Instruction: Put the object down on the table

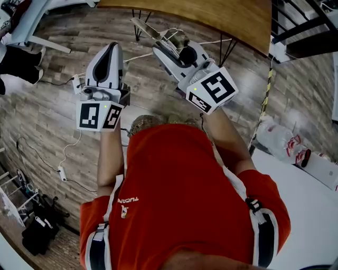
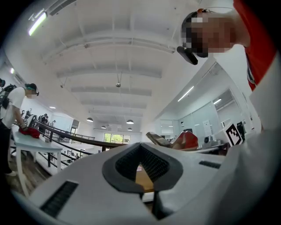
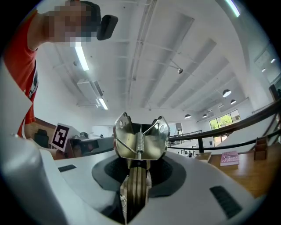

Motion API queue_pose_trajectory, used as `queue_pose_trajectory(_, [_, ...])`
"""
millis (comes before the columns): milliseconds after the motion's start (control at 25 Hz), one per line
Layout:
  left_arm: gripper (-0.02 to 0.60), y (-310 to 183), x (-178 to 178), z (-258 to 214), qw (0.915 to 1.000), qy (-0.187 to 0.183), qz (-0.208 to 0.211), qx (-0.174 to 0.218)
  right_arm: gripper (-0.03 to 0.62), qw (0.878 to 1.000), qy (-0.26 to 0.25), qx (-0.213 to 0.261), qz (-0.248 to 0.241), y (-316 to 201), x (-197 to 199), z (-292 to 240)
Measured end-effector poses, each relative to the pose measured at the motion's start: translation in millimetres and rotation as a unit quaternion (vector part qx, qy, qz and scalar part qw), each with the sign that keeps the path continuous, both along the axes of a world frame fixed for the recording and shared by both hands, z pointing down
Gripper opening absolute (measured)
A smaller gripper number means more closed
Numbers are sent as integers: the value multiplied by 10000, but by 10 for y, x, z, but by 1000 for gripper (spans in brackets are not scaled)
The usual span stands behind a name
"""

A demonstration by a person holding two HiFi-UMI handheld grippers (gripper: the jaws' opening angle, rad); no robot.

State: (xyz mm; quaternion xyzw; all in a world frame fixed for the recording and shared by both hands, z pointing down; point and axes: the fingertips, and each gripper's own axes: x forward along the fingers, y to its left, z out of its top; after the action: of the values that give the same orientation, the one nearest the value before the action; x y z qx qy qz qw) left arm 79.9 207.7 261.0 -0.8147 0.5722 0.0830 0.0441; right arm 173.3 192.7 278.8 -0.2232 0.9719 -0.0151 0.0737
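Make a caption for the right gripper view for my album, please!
Right gripper shut on a shiny metal spring clip, pointing up toward a white ceiling.

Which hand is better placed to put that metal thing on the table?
Right: the right gripper clamps the metal spring tool, nearer the wooden table; the left gripper is shut and empty.

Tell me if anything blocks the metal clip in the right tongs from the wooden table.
Nothing visible does. The right tongs hold the metal clip near the wooden table edge, and the near stretch of tabletop looks bare.
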Motion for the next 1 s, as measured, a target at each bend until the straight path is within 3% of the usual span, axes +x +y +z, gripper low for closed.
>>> queue_pose_trajectory(360, [9,-491,-310,39,10000,-37,-76,16,120,9999,90,-76,42,-544,-267,56])
queue_pose_trajectory(1000, [9,-2357,-1705,78,9982,-117,593,-36,120,9948,486,-332,835,-2375,-1609,196])
